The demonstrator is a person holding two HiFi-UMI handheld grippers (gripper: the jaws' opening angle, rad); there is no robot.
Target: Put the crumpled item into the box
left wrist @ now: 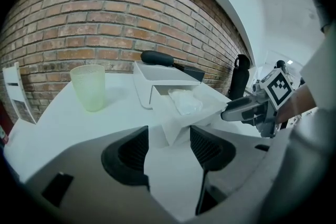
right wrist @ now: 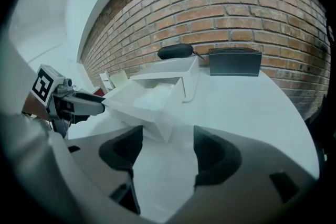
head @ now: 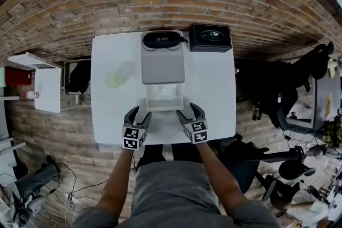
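Observation:
A small white open box [head: 164, 98] stands on the white table [head: 214, 104], just ahead of both grippers. Inside it lies a crumpled pale item [left wrist: 185, 100], also seen as a crumpled item [right wrist: 152, 97] from the right. My left gripper [head: 138, 118] is at the box's near left corner, jaws open and empty. At the near right corner my right gripper [head: 188, 116] is open and empty too. In the left gripper view the box [left wrist: 181, 115] sits between and beyond the jaws; in the right gripper view the box [right wrist: 142, 105] does likewise.
Behind the box lies a grey lid or tray [head: 162, 64], then a black case [head: 162, 39] and a black box [head: 210, 37] at the far edge. A pale green cup [head: 116, 78] stands to the left. Brick floor surrounds the table; chairs stand to the right.

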